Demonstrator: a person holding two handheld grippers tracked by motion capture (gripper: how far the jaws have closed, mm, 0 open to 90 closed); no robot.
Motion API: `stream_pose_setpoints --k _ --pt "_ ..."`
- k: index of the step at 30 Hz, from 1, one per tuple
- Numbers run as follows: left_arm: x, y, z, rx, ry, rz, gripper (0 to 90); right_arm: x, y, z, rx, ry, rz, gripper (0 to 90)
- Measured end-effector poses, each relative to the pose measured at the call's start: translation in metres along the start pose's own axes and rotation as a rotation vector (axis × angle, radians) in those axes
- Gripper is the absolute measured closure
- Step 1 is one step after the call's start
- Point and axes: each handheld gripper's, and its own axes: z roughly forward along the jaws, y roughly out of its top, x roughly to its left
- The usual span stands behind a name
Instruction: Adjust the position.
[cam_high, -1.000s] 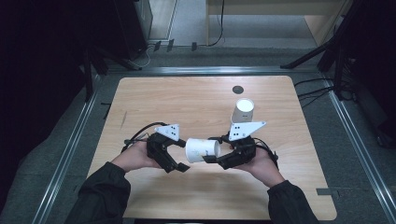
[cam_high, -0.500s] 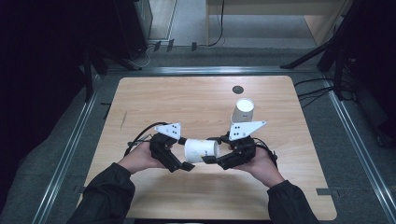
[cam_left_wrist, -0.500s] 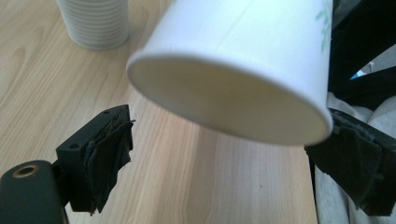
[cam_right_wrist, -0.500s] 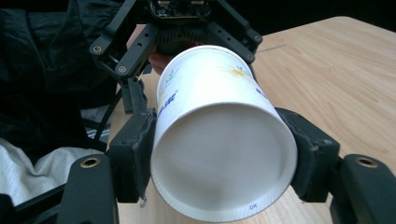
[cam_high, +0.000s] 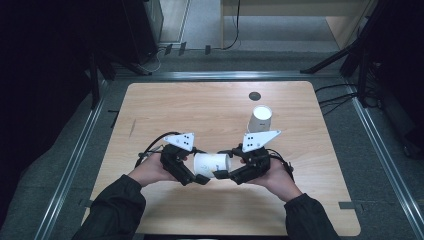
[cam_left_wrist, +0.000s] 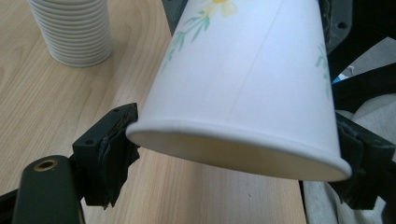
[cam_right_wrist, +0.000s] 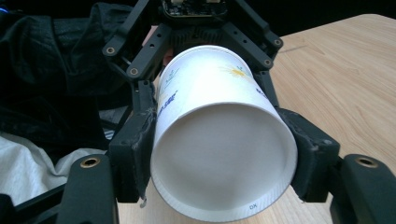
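Two claws, left (cam_high: 202, 178) and right (cam_high: 220, 174), clamp one paper cup (cam_high: 211, 164) beside one cup stack (cam_high: 260, 119).

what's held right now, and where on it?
One paper cup, lying sideways between both tongs: left tongs have just been closing on its rim end, right tongs clamp its base end.

Paper cup (cam_left_wrist: 243, 88): smooth matt white paper with a printed flower pattern and a rolled rim. Stack of cups (cam_left_wrist: 74, 30): the same white paper, ribbed by its rims. Surface (cam_high: 200, 110): pale wood-grain laminate, faint sheen. Left tool (cam_left_wrist: 233, 154) and right tool (cam_right_wrist: 224, 163): matt black plastic, with rough dark pads (cam_left_wrist: 116, 149) and brass-coloured inserts. Sleeve (cam_high: 115, 210): dark matt cloth.
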Motion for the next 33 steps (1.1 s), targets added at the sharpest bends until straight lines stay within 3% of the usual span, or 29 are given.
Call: stream_pose_setpoints --k 12,25,33 --pt "-0.0023 -0.0001 -0.002 -0.014 -0.019 0.029 21.0 0.0005 0.0004 0.0012 -0.013 0.022 0.016 34.5" --pt "0.0005 -0.0004 -0.0032 -0.003 -0.015 0.01 22.4 -0.0002 0.0002 0.0029 0.005 0.001 0.023 33.2" --pt "0.0028 -0.0011 -0.0066 -0.007 -0.006 -0.004 22.4 -0.0001 0.0003 0.0028 0.007 -0.013 0.02 26.6"
